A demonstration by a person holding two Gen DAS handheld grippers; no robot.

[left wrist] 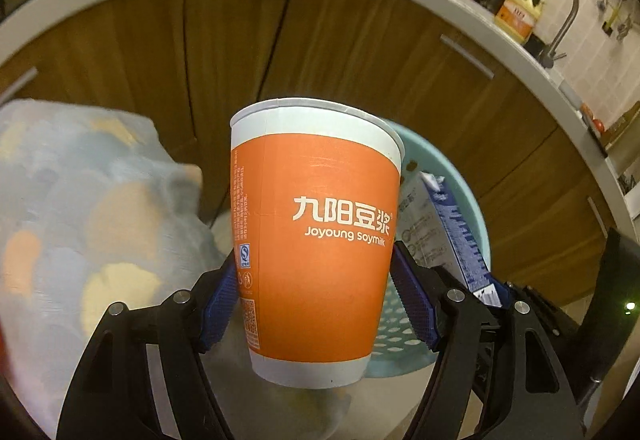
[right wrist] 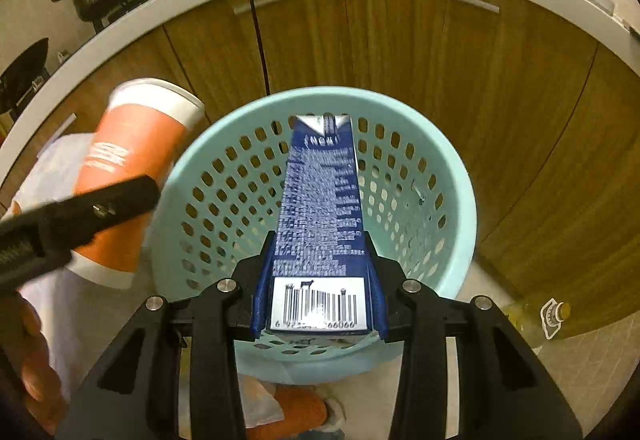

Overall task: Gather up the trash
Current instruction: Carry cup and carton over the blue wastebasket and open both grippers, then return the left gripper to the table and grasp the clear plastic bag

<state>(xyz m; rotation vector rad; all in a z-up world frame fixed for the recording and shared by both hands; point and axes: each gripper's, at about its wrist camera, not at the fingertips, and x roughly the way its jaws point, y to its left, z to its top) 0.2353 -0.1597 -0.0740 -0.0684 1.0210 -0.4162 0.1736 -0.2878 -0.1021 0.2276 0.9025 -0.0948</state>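
carton: blue, barcode end near, clamped between the right gripper fingers, held over the open basket, not yet dropped. cup: orange soymilk paper cup, upright, pinched at its lower half by the left gripper, held left of the basket and just beside it. basket: teal, perforated, on the floor before brown cabinets; inside looks empty. status: both items lifted, none binned; release of each remains.

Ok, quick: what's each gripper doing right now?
Left gripper: closed on the orange paper soymilk cup.
Right gripper: closed on the blue milk carton.
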